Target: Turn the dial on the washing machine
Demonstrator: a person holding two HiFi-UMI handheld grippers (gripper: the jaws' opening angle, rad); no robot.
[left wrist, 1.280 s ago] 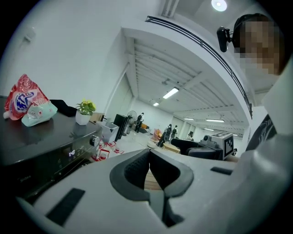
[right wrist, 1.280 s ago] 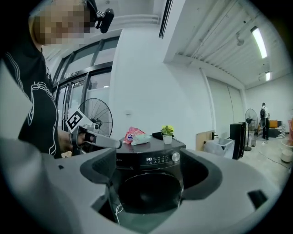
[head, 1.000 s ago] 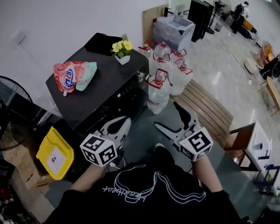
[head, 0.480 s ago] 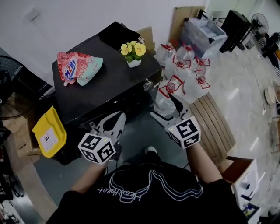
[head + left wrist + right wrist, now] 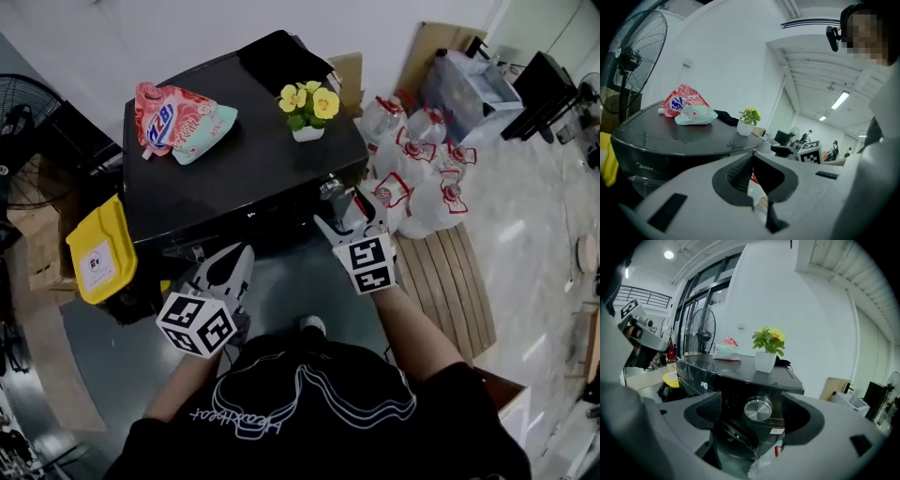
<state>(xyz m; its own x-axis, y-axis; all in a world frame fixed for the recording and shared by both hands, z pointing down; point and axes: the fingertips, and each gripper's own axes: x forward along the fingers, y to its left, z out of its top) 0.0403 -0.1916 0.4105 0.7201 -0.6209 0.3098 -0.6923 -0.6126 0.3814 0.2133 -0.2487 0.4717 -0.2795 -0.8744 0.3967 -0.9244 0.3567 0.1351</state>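
- One round dial [image 5: 758, 408] is our task's thing: brushed silver metal with a flat face. It stands out from the dark front panel of the washing machine [image 5: 234, 159], under the top edge.
- Seen along the right claw [image 5: 345, 214], the dial lies straight ahead, framed between the two jaws. The jaws stand wide apart and have just been closing a little. Their pads do not press on the dial, and nothing else is between them.
- Left claw [image 5: 236, 262] has its jaws together with nothing held. It hangs well to the left of the right claw, low before the machine's front.
- From the head view we see only a sliver of the dial, just beyond the right claw's tips. The machine's front is almost wholly hidden under its black top.
- Below the dial the door is dark and cut off by the right claw's own body. Lit figures on the panel left of the dial and a small label under it are too small to read.
- Right of the right claw, water bottles [image 5: 412, 178] crowd close to the machine's corner, with wooden slats [image 5: 450, 272] behind them.
- Between the two claws the floor is open.
- Beyond the right claw, on the machine's top, stand a flower pot [image 5: 307, 131] and a pink pouch [image 5: 178, 117], both well back from the front edge.
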